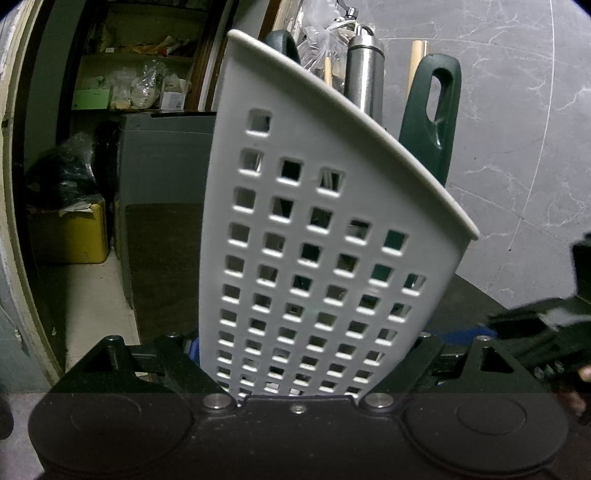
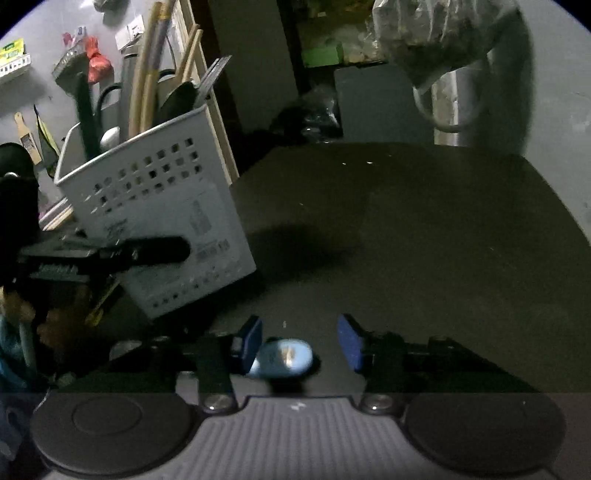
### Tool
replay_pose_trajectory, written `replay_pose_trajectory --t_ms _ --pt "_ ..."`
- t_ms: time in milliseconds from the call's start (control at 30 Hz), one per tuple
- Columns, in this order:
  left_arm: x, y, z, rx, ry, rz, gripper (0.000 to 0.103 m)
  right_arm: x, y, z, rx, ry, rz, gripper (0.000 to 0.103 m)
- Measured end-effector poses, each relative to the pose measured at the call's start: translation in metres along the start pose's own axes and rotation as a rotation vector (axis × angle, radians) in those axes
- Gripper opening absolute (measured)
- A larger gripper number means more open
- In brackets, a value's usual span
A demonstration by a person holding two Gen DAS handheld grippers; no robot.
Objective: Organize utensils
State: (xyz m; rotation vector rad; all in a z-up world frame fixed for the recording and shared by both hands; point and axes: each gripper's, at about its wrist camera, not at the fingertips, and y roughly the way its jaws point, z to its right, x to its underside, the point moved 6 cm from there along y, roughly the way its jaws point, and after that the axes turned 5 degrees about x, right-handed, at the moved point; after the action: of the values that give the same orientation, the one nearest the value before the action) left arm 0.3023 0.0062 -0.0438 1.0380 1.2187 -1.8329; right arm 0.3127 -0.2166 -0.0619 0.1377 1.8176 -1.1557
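Between the left gripper's [image 1: 295,369] jaws stands a white perforated utensil basket [image 1: 310,258], its lower walls clamped at both sides and tilted toward one o'clock. Dark green handles [image 1: 430,122], a steel cylinder [image 1: 364,81] and wooden sticks [image 1: 417,55] poke above its rim at twelve. At nine o'clock a cluttered shelf [image 1: 129,74] and a yellow box [image 1: 79,232] crowd the doorway. On the dark tabletop [image 2: 406,229], the right gripper [image 2: 299,343] hovers with blue pads [image 2: 349,343] apart; a blurred pale-blue object [image 2: 284,358] lies between them, touching the left pad only. A plastic bag [image 2: 436,33] hangs at one o'clock.
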Motion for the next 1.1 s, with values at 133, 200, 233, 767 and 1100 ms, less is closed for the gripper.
replay_pose_trajectory --t_ms 133,200,233,767,1100 --pt "0.000 0.000 0.000 0.000 -0.001 -0.001 0.087 0.025 -0.026 -0.015 0.007 0.001 -0.023 0.051" --pt "0.000 0.000 0.000 0.001 -0.001 0.000 0.087 0.036 -0.038 -0.027 0.011 -0.029 -0.045 0.053" --pt "0.001 0.001 0.000 0.001 -0.002 -0.001 0.087 0.040 -0.043 -0.035 0.008 -0.045 -0.057 0.055" --pt "0.000 0.002 -0.003 0.001 0.001 -0.005 0.087 0.021 -0.017 -0.076 -0.010 -0.200 -0.085 0.022" --pt "0.000 0.002 -0.002 0.001 0.000 -0.005 0.087 0.053 -0.063 -0.059 0.225 0.186 -0.109 0.025"
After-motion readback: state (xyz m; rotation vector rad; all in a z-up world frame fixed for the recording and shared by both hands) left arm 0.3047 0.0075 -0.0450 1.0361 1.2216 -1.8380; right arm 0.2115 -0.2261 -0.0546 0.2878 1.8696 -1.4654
